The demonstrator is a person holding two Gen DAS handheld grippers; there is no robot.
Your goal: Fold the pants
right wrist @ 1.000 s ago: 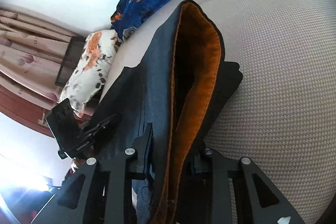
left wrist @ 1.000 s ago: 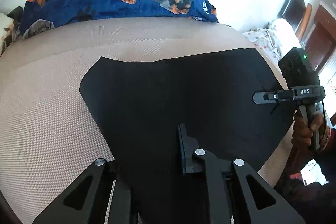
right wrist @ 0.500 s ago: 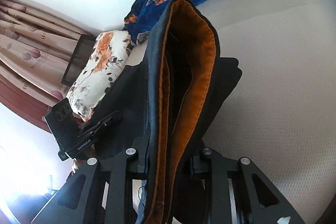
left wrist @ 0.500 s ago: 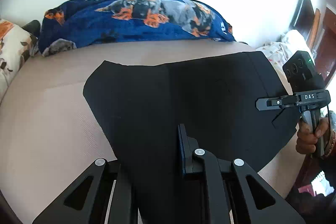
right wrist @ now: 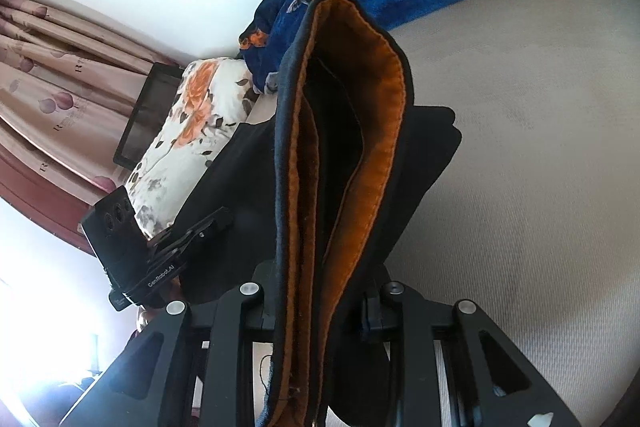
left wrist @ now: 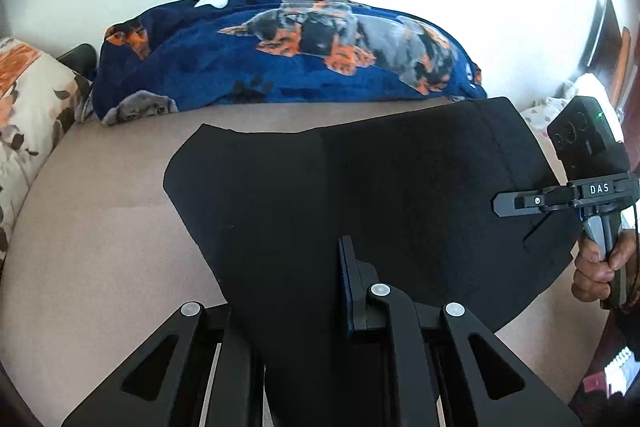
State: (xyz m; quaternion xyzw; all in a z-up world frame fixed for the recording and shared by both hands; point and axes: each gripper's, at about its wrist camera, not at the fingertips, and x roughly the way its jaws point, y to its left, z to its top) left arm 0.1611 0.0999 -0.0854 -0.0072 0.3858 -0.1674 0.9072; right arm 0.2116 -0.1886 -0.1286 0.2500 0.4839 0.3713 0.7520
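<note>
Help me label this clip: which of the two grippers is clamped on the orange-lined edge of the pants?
The right gripper. Its view shows the orange lining of the pants rising between its jaws; the left gripper holds plain black cloth.

Black pants [left wrist: 360, 195] lined orange; blue dog-print blanket [left wrist: 280, 55].

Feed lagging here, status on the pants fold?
Left gripper and right gripper shut on black pants, lifted over bed. Path clear.
</note>
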